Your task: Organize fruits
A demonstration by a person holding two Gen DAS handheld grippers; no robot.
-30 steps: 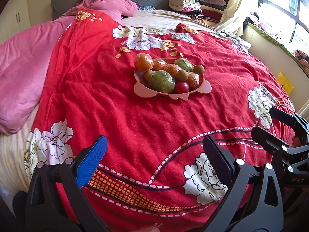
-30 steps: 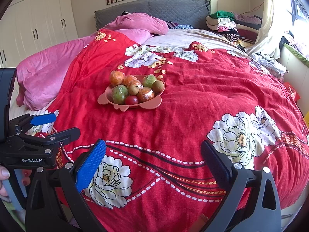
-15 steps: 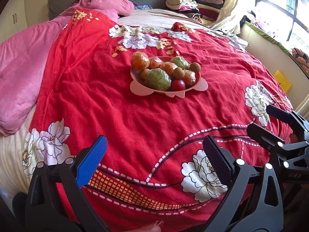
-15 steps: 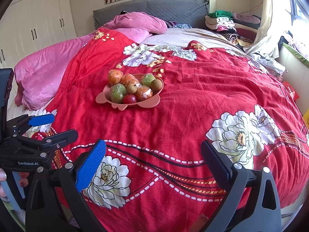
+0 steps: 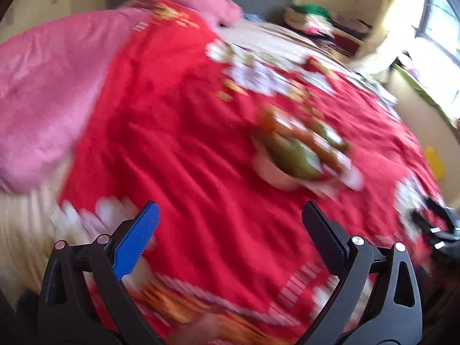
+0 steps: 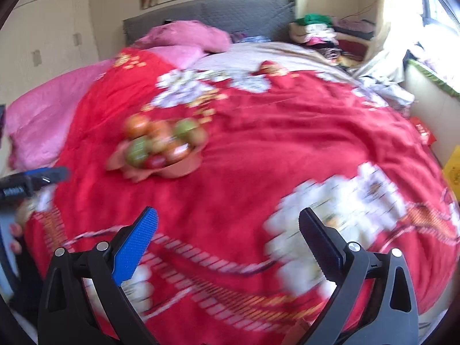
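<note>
A pink plate [image 5: 273, 176] [image 6: 178, 169] piled with several fruits, green, orange and red, sits on the red flowered bedspread [image 5: 201, 158] [image 6: 273, 143]. Both views are blurred by motion. My left gripper [image 5: 230, 224] is open and empty, low over the bedspread, with the plate ahead to its right. My right gripper [image 6: 228, 224] is also open and empty, with the plate ahead to its left. In the right wrist view the left gripper's fingers [image 6: 37, 176] show at the left edge; in the left wrist view the other gripper [image 5: 437, 224] shows at the right edge.
A pink quilt [image 5: 49, 92] and pillow [image 6: 189, 36] lie on the bed's left and far side by the grey headboard [image 6: 230, 11]. Folded clothes [image 6: 322, 28] are stacked at the back right. A window ledge [image 5: 422, 95] runs along the right.
Both grippers have swung quickly, blurring the views. The plate now sits further right in the left wrist view and looks nearer in both. Both stay open.
</note>
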